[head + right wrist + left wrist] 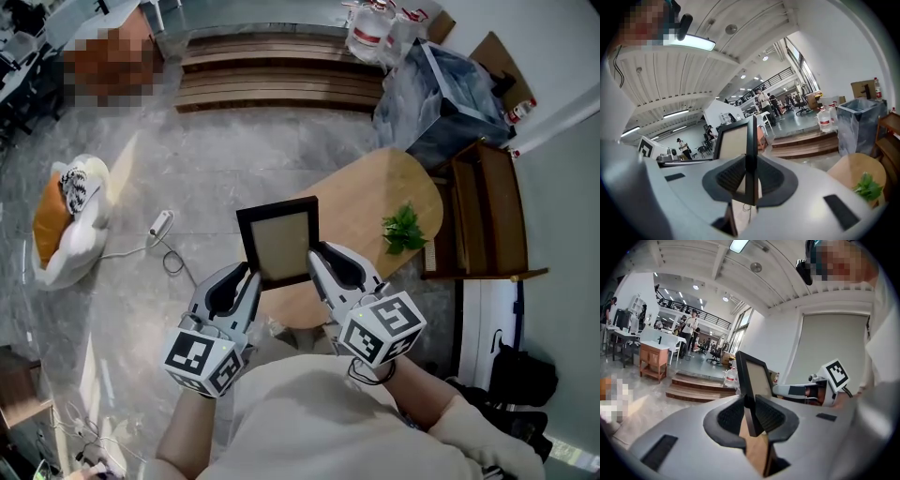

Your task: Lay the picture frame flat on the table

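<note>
holding: black picture frame (278, 241), pale panel facing the head view, over the near end of the oval wooden table (375, 183); contact with the tabletop cannot be told. left gripper (249, 277): jaws pinching the frame's left side near its lower corner. right gripper (315, 255): jaws pinching the frame's right side. small green plant (404, 228): near the table's right edge, apart from the frame.

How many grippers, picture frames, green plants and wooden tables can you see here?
Grippers: 2 (left gripper, right gripper)
Picture frames: 1 (the picture frame, held by both grippers above the table)
Green plants: 1 (the plant, on the table)
Wooden tables: 1 (the table)
Total: 5
</note>
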Motion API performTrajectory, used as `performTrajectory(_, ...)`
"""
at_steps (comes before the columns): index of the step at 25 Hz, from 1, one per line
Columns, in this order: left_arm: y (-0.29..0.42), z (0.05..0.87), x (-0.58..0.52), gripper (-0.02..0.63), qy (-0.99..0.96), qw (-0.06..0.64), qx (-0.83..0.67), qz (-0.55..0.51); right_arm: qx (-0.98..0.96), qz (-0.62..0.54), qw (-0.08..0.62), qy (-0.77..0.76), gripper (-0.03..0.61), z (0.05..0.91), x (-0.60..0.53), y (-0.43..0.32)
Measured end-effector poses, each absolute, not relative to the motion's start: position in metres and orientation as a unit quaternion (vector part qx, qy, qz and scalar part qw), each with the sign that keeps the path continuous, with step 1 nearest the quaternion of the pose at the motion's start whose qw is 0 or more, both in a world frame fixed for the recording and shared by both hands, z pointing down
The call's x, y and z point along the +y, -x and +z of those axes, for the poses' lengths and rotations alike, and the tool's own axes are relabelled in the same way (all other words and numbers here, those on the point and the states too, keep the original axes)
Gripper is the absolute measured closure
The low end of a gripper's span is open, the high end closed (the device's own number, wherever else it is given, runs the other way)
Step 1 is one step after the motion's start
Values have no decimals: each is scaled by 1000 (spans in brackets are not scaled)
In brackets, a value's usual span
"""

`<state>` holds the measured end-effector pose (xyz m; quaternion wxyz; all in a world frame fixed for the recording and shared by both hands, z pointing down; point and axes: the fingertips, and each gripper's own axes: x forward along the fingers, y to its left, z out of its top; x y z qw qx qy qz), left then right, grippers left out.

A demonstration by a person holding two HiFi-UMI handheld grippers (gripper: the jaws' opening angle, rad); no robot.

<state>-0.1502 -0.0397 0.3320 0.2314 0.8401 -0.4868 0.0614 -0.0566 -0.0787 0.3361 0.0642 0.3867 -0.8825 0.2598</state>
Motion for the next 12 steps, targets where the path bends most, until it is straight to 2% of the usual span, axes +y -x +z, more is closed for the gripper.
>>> performTrajectory(12,145,384,-101,543,-814,256,-516,72,-873,294,89,-378,523,391,-146,54)
